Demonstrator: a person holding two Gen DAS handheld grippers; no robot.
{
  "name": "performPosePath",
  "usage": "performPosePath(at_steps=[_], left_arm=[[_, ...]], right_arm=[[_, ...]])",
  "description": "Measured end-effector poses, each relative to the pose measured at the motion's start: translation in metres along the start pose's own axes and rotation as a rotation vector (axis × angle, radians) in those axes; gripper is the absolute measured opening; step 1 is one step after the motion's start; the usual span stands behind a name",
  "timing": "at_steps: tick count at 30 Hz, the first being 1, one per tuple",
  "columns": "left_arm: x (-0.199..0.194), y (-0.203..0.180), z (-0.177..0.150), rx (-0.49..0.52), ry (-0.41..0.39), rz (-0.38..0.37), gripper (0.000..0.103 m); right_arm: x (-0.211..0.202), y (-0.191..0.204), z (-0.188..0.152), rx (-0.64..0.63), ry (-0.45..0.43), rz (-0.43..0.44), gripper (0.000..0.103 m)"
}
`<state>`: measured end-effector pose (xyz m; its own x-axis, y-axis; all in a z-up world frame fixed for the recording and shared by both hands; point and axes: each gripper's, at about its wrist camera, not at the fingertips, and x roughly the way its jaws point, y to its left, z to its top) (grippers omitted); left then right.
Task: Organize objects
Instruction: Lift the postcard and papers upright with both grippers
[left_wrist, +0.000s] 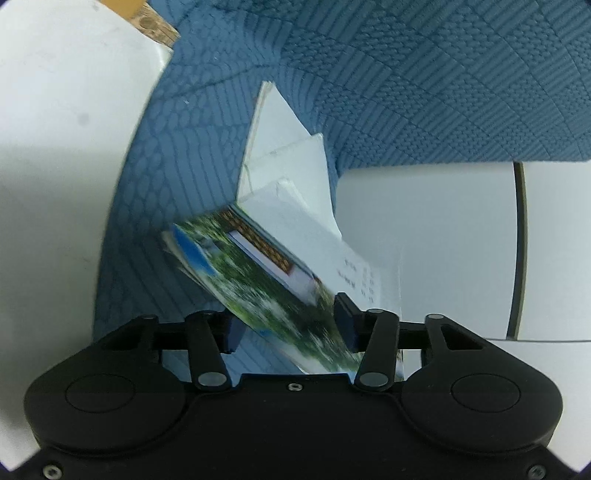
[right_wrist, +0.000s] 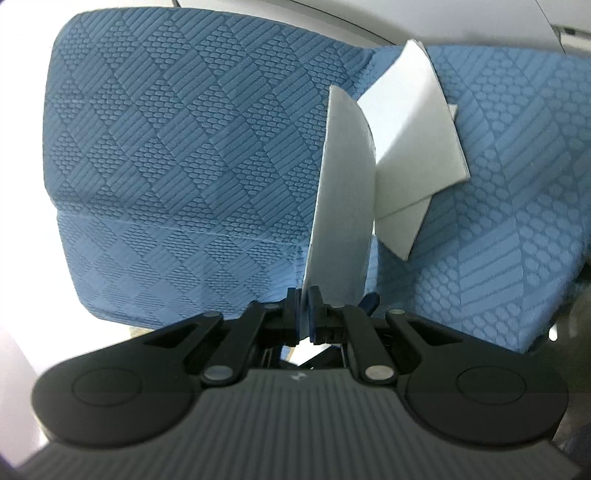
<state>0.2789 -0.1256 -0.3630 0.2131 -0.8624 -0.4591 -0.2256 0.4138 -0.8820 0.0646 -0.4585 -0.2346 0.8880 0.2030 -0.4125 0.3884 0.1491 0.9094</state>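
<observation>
In the left wrist view a booklet with a blurred green and blue picture cover (left_wrist: 258, 280) lies tilted between the fingers of my left gripper (left_wrist: 288, 328). Both pads touch it, so the gripper is shut on it. Several white cards (left_wrist: 291, 162) fan out beyond the booklet, and a white sheet with small print (left_wrist: 354, 277) sits at its right. In the right wrist view my right gripper (right_wrist: 303, 314) is shut on the lower edge of a curved white sheet (right_wrist: 343, 184) that stands upright. Behind it, more white cards (right_wrist: 410, 140) fan out.
A blue quilted cushion (right_wrist: 177, 155) fills the background of both views as the blue quilted fabric (left_wrist: 406, 81). A white wall-like surface (left_wrist: 62, 147) stands at the left. A white panel with a dark vertical gap (left_wrist: 517, 251) is at the right. A brown cardboard corner (left_wrist: 151, 22) shows at the top left.
</observation>
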Motion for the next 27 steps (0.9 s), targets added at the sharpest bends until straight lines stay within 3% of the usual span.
performPosePath(at_steps=[2,3,4,7,10,18,19,20,21,23,27], left_arm=[[0.0,0.002,0.002,-0.003,-0.01,0.001,0.042],[-0.001,0.003,0.002,0.0,-0.016,0.005,0.036],[-0.001,0.004,0.003,0.0,-0.022,0.011,0.022],[-0.001,0.005,0.004,0.01,-0.036,0.004,0.01],[-0.006,0.0,0.003,0.053,-0.054,0.018,0.005],[-0.015,-0.011,-0.005,0.133,-0.068,0.046,0.002],[-0.016,-0.012,-0.007,0.142,-0.069,0.048,0.002],[-0.016,-0.014,-0.008,0.148,-0.069,0.048,0.002],[-0.016,-0.015,-0.01,0.152,-0.071,0.052,0.001],[-0.017,-0.017,-0.012,0.159,-0.082,0.071,0.001],[-0.019,-0.019,-0.013,0.145,-0.088,0.081,0.001]], right_arm=[[-0.004,-0.004,-0.001,0.016,0.002,0.013,0.007],[-0.005,-0.005,-0.001,0.021,0.003,0.021,0.007],[-0.006,-0.005,-0.001,0.022,0.006,0.029,0.007],[-0.008,-0.007,-0.001,0.02,0.005,0.027,0.008],[-0.008,-0.013,0.002,0.026,0.008,0.008,0.009],[-0.007,-0.033,0.006,0.045,-0.001,-0.108,0.013],[-0.006,-0.036,0.005,0.054,0.003,-0.121,0.016],[-0.004,-0.039,0.003,0.067,0.006,-0.13,0.029],[-0.004,-0.04,0.001,0.081,0.01,-0.129,0.051],[-0.004,-0.043,-0.003,0.112,0.012,-0.109,0.075],[-0.003,-0.038,-0.021,0.113,0.013,-0.124,0.075]])
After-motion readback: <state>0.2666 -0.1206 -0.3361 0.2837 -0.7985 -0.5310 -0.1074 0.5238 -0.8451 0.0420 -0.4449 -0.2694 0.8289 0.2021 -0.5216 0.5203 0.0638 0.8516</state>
